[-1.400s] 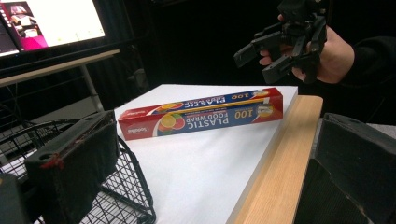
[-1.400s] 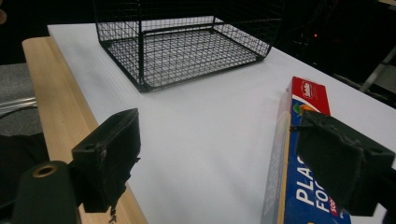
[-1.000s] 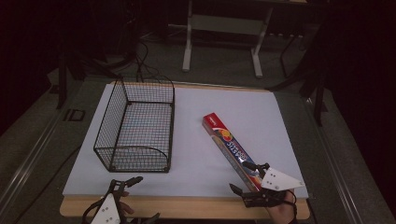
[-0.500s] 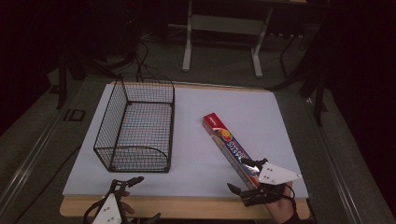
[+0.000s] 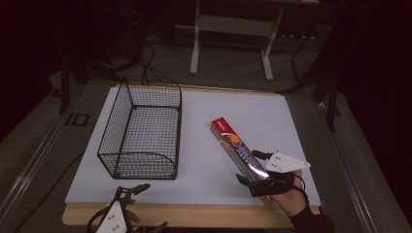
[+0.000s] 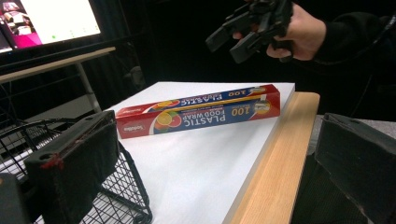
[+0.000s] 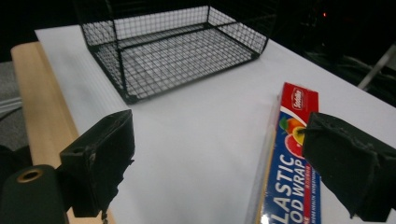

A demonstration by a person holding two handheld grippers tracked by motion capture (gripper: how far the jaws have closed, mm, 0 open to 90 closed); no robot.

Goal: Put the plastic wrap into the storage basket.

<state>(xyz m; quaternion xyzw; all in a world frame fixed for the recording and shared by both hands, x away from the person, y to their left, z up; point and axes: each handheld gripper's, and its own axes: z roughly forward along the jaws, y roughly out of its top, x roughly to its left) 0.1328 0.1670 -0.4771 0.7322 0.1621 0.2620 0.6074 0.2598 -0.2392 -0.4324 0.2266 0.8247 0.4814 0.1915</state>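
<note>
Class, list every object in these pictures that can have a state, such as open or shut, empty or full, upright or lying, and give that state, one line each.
Black wire mesh basket: upright on the white table cover, empty.
Long red and blue plastic food wrap box: lying flat, closed, not gripped.
Right gripper: open, jaws apart above the box's near end.
Left gripper: open, holding nothing, at the table's near edge.

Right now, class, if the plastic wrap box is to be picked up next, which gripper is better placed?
Right. The right gripper hangs open at the plastic wrap box's near end; the left gripper sits by the wire basket.
</note>
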